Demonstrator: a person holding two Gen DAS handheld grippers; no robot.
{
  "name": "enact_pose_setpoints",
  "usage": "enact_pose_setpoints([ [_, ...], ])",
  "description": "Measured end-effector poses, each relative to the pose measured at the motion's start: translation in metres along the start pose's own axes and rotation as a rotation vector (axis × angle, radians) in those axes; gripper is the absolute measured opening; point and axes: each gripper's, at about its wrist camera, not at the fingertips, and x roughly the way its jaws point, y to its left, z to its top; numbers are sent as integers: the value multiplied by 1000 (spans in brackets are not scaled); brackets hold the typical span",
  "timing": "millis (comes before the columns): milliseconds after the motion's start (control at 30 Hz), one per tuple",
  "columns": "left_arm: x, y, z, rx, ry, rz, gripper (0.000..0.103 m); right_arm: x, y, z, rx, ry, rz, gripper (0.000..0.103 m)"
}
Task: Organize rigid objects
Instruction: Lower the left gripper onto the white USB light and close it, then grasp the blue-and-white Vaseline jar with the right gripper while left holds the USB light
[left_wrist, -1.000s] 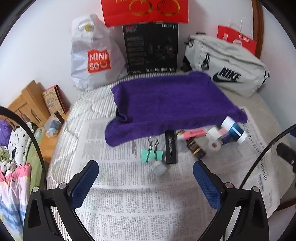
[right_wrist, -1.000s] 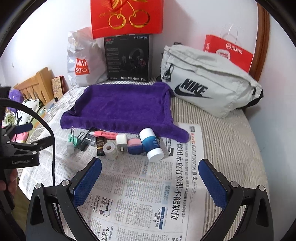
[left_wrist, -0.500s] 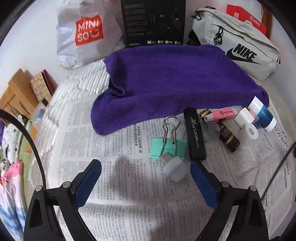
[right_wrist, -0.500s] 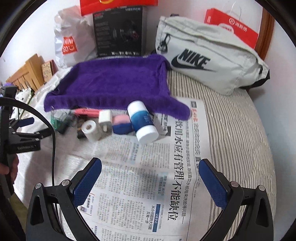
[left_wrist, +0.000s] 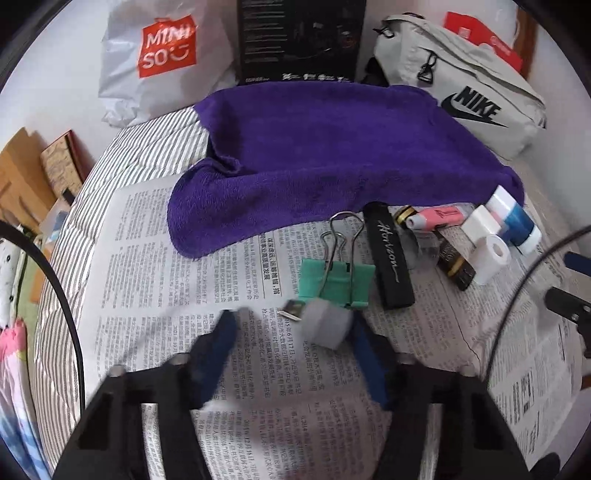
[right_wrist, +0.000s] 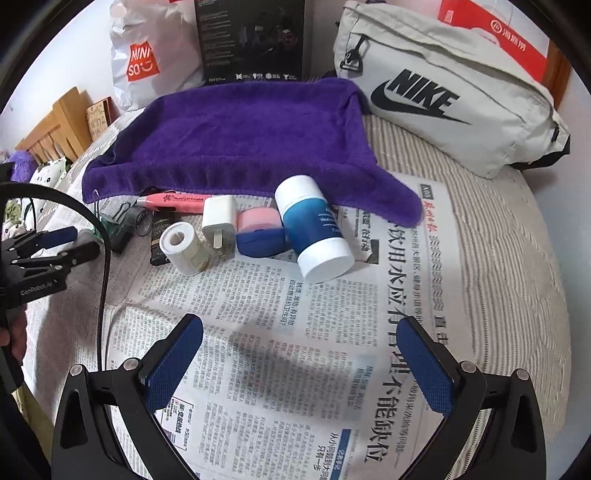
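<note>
Small objects lie in a row on newspaper (left_wrist: 295, 387) before a purple towel (left_wrist: 332, 147): a grey USB plug (left_wrist: 325, 325), a green binder clip (left_wrist: 336, 280), a black Horizon stick (left_wrist: 389, 258), a pink highlighter (left_wrist: 436, 218), a white tape roll (right_wrist: 183, 247), a white charger (right_wrist: 219, 221), a pink-blue case (right_wrist: 260, 236) and a blue-white bottle (right_wrist: 314, 225). My left gripper (left_wrist: 295, 343) has its jaws narrowed around the grey plug; its right pad touches the plug, the left is blurred. My right gripper (right_wrist: 299, 354) is open and empty, short of the bottle.
A grey Nike bag (right_wrist: 443, 99), a Miniso bag (left_wrist: 159, 59), a black box (left_wrist: 299, 37) and a red bag (right_wrist: 498, 33) stand along the wall behind the towel. The striped bed edge (left_wrist: 74, 229) drops off at left, with wooden furniture (left_wrist: 22, 177) beyond.
My left gripper has moved forward to the grey plug and its jaws have closed in around it. My right gripper has moved closer to the bottle, still open.
</note>
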Motion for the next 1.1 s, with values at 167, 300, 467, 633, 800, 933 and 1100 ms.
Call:
enact_pose_setpoints([
  [167, -2, 4, 1, 29, -14, -43, 35, 11, -4, -2, 14, 24, 3, 103],
  [300, -4, 9, 2, 18, -22, -52, 35, 11, -13, -3, 32, 16, -4, 103],
  [467, -2, 11, 2, 17, -27, -45, 36, 11, -23, 4, 44, 4, -14, 103],
  [633, 0, 8, 2, 60, -45, -6, 48, 13, -27, 8, 57, 3, -4, 103],
  [800, 2, 10, 5, 78, -49, -26, 55, 22, -25, 5, 55, 25, -2, 103],
  [933, 2, 5, 5, 111, -57, -56, 39, 26, -24, 3, 54, 34, -4, 103],
  [1100, -1, -4, 3, 155, -61, -73, 35, 22, -27, 5, 60, 17, -8, 103],
])
